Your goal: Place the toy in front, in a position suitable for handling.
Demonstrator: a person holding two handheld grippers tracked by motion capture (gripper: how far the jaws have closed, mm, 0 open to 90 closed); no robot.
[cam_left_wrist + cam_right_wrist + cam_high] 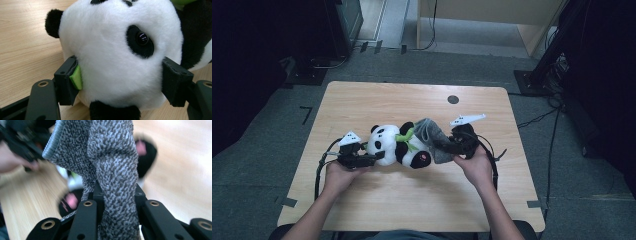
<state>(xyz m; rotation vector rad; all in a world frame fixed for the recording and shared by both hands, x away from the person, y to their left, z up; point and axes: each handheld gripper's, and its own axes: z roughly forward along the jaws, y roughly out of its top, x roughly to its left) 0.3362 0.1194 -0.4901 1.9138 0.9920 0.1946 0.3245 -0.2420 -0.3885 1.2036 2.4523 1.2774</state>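
Observation:
A plush panda with a green scarf lies on its back in the middle of the wooden table. My left gripper clasps the panda's white head from both sides, and a green pad shows on one jaw. A grey knitted cloth covers the panda's lower body. My right gripper is shut on a bunched fold of this grey cloth. Behind the cloth the panda's black feet with pink soles appear blurred.
A dark round hole marks the table's far side. Cables trail from both grippers over the table's edges. Black stands and a wooden cabinet occupy the grey floor beyond the table.

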